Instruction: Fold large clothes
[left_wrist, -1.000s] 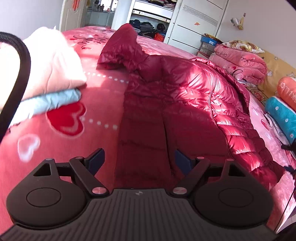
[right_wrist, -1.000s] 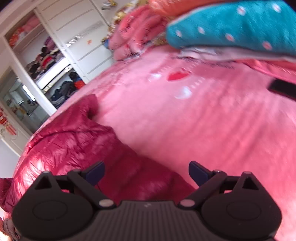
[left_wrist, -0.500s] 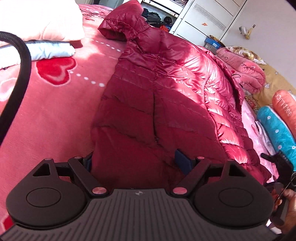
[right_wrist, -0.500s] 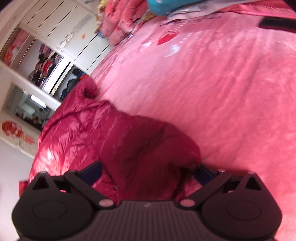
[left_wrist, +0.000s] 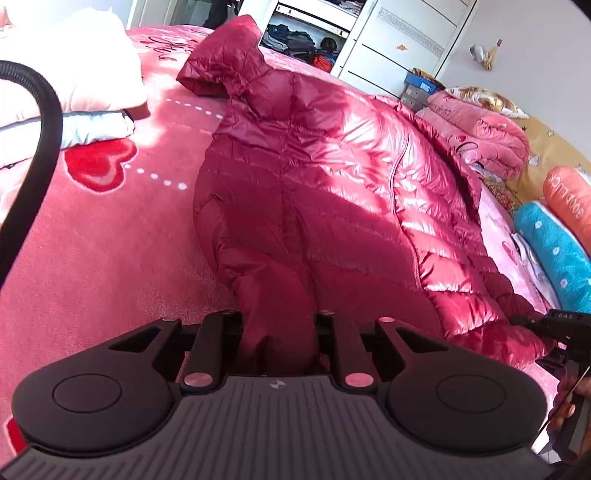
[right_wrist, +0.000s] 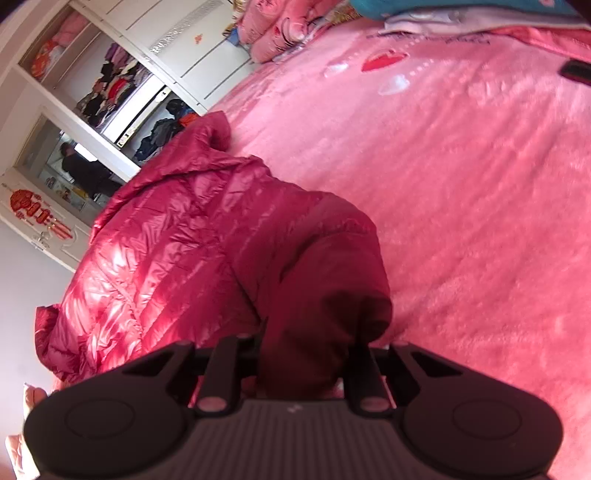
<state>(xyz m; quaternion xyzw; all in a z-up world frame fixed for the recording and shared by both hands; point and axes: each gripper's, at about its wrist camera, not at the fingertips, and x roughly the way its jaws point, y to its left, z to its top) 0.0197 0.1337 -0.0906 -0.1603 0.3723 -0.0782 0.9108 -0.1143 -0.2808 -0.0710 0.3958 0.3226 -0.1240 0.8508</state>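
Observation:
A long dark red hooded down jacket (left_wrist: 332, 177) lies spread on the pink bed, hood toward the wardrobe. My left gripper (left_wrist: 279, 332) is shut on the jacket's near hem corner, with the fabric bunched between the jaws. My right gripper (right_wrist: 303, 354) is shut on the other hem corner of the jacket (right_wrist: 192, 236), which is lifted into a fold. The right gripper also shows at the right edge of the left wrist view (left_wrist: 554, 328). The fingertips of both grippers are hidden by fabric.
The pink heart-print bedspread (left_wrist: 92, 251) covers the bed. Folded pink and pale blue clothes (left_wrist: 85, 92) lie at the left. Rolled quilts and pillows (left_wrist: 491, 122) are stacked at the right. An open white wardrobe (right_wrist: 122, 88) stands beyond the bed. A black cable (left_wrist: 37, 147) hangs at the left.
Both grippers moved down onto the jacket's hem and closed on it. The fabric now bunches up between each pair of jaws.

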